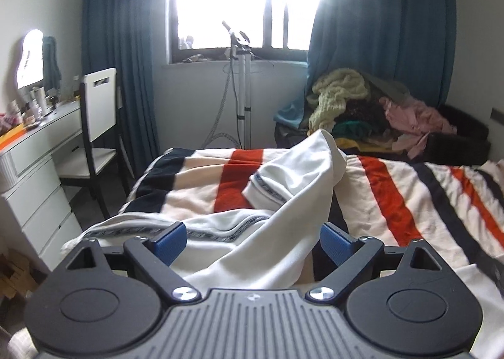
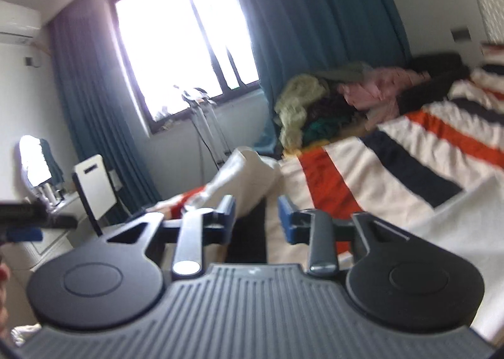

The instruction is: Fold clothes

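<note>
Daylight from a window falls across a bed [image 1: 393, 201] covered by a blanket striped in cream, orange and black. On that bed, toward its foot, lies the white garment [image 1: 277, 201], trimmed with a dark patterned band. It is rumpled, one part bunched up in a peak and the rest trailing down toward the left tool [image 1: 252, 241]. No neat fold shows in it, so I judge the folding barely begun, if at all.

Left tool: blue pads wide apart, cloth lying between them, neither pad pressing on it.

Right tool [image 2: 256, 215]: pads narrowly apart; nothing between them, with the garment beyond its left pad.

At the bed's far side, a heap of mixed clothes [image 1: 362, 107] waits unfolded, so most of the work seems left.
</note>
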A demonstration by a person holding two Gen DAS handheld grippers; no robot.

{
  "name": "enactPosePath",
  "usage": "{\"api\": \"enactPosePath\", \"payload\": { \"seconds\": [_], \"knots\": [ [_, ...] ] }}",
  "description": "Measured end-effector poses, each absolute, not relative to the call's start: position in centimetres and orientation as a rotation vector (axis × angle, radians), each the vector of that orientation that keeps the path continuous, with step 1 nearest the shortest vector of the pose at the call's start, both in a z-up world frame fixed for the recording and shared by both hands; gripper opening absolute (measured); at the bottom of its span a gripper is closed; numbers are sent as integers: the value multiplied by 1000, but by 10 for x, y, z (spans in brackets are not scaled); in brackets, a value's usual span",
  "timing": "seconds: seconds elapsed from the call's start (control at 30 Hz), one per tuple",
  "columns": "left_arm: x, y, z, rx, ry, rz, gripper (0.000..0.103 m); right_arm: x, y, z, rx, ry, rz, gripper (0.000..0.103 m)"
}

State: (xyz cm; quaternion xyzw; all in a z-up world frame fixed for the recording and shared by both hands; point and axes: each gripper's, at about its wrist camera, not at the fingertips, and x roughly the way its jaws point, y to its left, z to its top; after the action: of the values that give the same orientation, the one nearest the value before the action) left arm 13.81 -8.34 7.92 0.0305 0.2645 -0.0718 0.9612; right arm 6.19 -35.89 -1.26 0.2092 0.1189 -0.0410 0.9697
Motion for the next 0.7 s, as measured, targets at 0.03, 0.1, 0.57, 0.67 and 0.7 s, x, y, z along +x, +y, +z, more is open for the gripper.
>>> {"api": "enactPosePath", "payload": {
  "seconds": [0.03, 0.1, 0.57, 0.67, 0.7],
  "knots": [
    [155, -95, 74, 75, 546, -153, 96, 65, -362, -17, 437, 255, -101, 30],
    [194, -120, 61, 94, 568, -181, 98, 73, -368, -23, 454, 297, -132, 27],
    [435, -284, -48, 244, 659, -171, 95, 153, -365, -99, 450, 530, -145, 27],
    [461, -305, -69, 320, 674, -142, 83, 161, -369, -110, 476, 551, -156, 27],
    [468, -310, -74, 342, 676, -132, 73, 163, -370, -113, 488, 557, -159, 27]
  ]
}}
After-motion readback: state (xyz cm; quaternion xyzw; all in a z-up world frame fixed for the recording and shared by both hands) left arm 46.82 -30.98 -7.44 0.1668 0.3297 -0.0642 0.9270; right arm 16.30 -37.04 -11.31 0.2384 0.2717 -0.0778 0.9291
